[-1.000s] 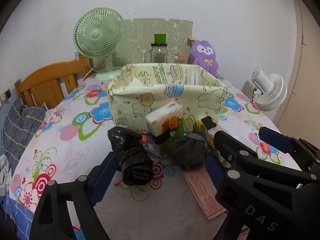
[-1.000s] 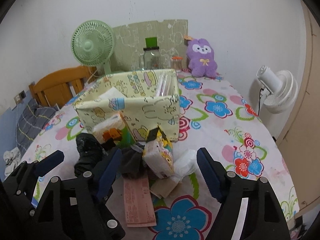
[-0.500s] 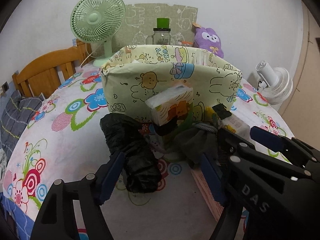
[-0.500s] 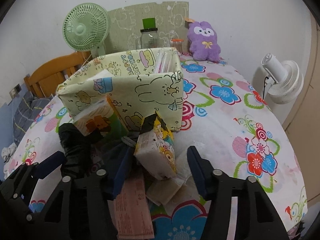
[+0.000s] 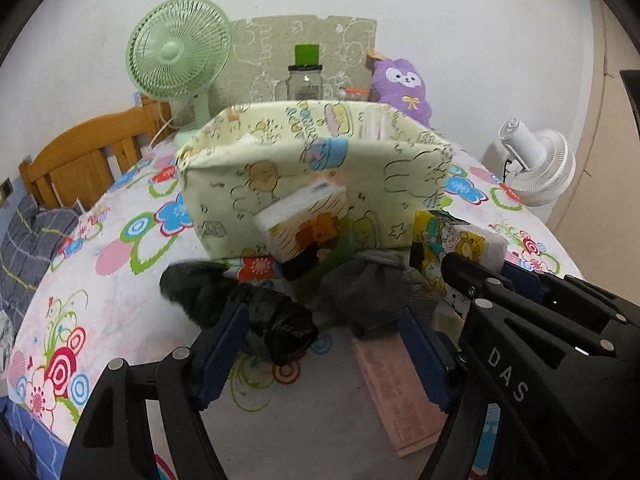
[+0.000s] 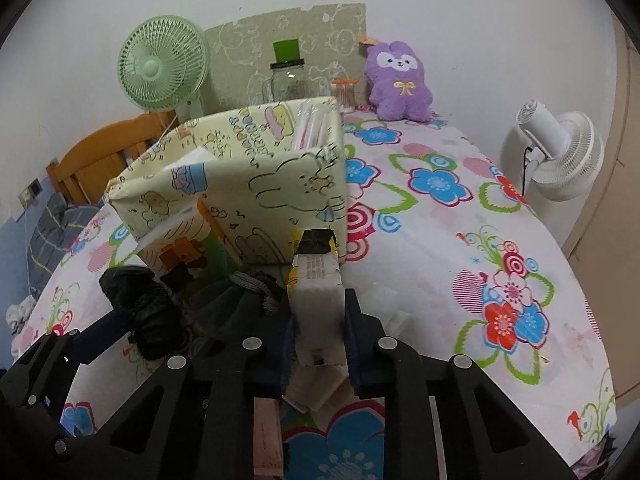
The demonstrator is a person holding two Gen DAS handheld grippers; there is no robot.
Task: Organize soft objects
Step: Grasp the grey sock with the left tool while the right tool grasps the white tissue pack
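Tissue packs and dark bundles lie heaped on the flowered tablecloth before the printed fabric bin. From the left wrist, the left gripper stands released, its blue pads flanking a crumpled black bag and a grey pouch.

From the right wrist, the right gripper has just been closing and now clenches a yellow tissue pack upright beside the bin.

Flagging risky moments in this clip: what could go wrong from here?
The right hand-held gripper has just been closing and now pinches the tissue pack low, so the pack may tip or slip when lifted. The grey pouch and its cord lie against it and could drag along. The other tissue pack leans on the fabric box and may topple if bumped.
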